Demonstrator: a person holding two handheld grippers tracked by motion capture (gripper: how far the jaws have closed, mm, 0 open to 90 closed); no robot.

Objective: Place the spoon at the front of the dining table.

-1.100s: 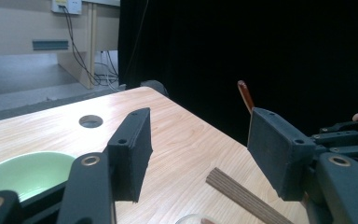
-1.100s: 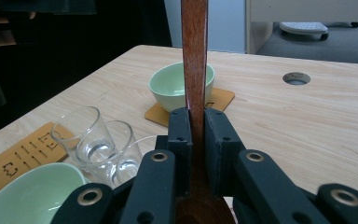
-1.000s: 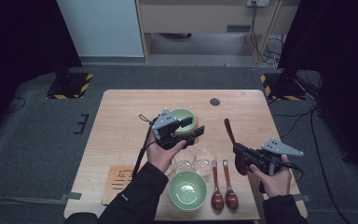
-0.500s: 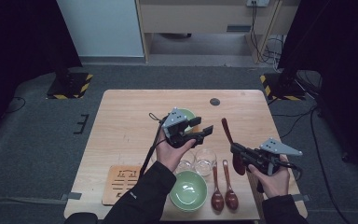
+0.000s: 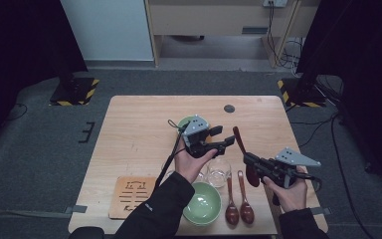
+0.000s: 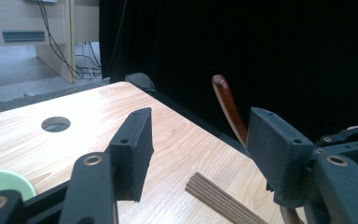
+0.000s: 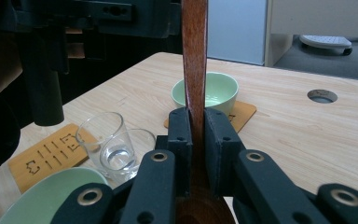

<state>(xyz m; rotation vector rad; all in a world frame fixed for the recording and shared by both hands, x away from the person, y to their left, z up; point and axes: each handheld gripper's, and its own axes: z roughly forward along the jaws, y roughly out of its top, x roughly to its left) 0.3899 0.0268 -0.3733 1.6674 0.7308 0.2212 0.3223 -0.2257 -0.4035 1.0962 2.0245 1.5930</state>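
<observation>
Bench (image 5: 139,129) far half lay bare; my right gripper (image 5: 248,160) jaws clamped the wooden spoon (image 5: 239,142), left gripper (image 5: 224,141) jaws apart, empty.

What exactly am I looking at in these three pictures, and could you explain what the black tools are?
A person at a wooden table holds a hand-operated two-jaw gripper in each hand. One picture looks down from above; the other two come from cameras riding on the grippers. The right gripper is clamped on the handle of a dark wooden spoon. The left gripper has open jaws with nothing between them, close to that spoon's handle. On the table lie two green bowls, two glasses, two more spoons and a wooden coaster.
</observation>
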